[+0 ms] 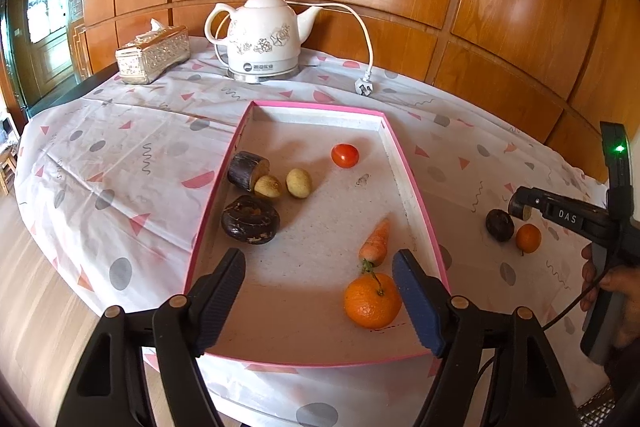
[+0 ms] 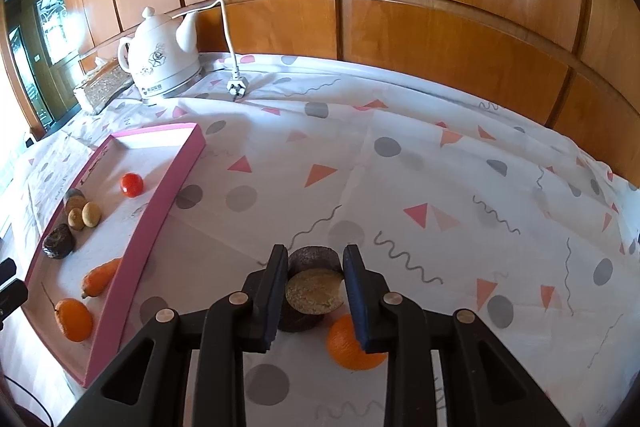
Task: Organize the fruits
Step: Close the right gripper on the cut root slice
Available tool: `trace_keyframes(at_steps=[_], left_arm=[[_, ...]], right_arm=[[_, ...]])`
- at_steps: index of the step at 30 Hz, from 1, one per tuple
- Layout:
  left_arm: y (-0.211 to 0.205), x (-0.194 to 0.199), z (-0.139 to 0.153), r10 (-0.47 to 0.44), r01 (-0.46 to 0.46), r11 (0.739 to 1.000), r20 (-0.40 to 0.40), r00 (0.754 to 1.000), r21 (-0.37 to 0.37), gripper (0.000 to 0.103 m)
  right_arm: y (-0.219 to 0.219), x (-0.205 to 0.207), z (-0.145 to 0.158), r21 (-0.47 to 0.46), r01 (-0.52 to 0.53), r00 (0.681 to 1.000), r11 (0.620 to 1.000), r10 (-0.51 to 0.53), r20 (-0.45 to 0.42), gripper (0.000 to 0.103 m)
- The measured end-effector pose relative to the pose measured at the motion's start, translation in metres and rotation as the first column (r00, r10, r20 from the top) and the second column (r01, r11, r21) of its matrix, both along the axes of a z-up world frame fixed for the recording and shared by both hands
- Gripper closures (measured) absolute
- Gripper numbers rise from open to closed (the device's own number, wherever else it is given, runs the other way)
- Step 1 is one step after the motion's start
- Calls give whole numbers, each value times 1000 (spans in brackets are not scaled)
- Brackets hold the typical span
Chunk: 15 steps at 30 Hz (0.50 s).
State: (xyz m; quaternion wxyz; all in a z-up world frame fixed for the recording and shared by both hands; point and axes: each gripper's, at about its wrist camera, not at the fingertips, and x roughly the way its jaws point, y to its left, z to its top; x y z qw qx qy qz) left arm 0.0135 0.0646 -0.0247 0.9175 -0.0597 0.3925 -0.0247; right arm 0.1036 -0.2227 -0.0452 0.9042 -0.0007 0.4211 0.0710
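While our left gripper point(image 1: 320, 287) hangs over the near end of the pink-rimmed tray point(image 1: 412, 171), its jaws stand wide apart with nothing between the pads. Through the left wrist camera we see, lying in the tray, a stemmed orange point(image 1: 372, 301) just beside the blue pad, a small carrot point(image 1: 376, 239) touching its stem end, a red tomato point(image 1: 345, 155) farther back, two pale yellow-brown fruits point(image 1: 299, 183) side by side, a dark cane piece point(image 1: 246, 171) against the left wall and a dark round fruit point(image 1: 251, 219) in front of it. Beyond the tray stand a white kettle point(image 1: 262, 35) and a tissue box point(image 1: 154, 55) on the patterned tablecloth point(image 1: 120, 167). At the right edge our right gripper point(image 1: 520, 207) is out on the cloth, well apart from the tray, with a dark purple fruit point(image 1: 500, 225) and a small orange point(image 1: 528, 238) beside its tips.

From the right wrist camera, the right gripper point(image 2: 315, 279) is clamped narrowly on a short cane piece point(image 2: 315, 293), its pale cut face toward us and the pads pressing on both sides. Below it lie the dark purple fruit point(image 2: 298, 321) and the small orange point(image 2: 348, 349) on the cloth. The tray point(image 2: 160, 207) sits off to the left.
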Motion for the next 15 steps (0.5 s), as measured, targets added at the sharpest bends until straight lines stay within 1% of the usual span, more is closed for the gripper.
trace_keyframes(at_steps=[3,5,8,13,15], left_arm=[[2,-2,2,5,-5,1000,6,1000,-5,27],[3,-3,2,7,-7,1000,9,1000,-10,27],[4,-4,2,8,-8,1000,7,1000,-13,27],[5,-5,3,14,-14,1000,11,1000,-16,25],[6,-6,3,17,-17,1000,13,1000,-17,25]], right_arm=[[3,-5,2,9,1,1000,1000,-1,7,83],[7,-10,6,15,-9,1000,1000,9,18,83],[14,-12,8,-7,-27,999,1000,27,26,83],[13,-10,1,5,-30,1000,1000,30,-6,83],[7,-9,1,11,-12,1000,1000,13,-15,83]])
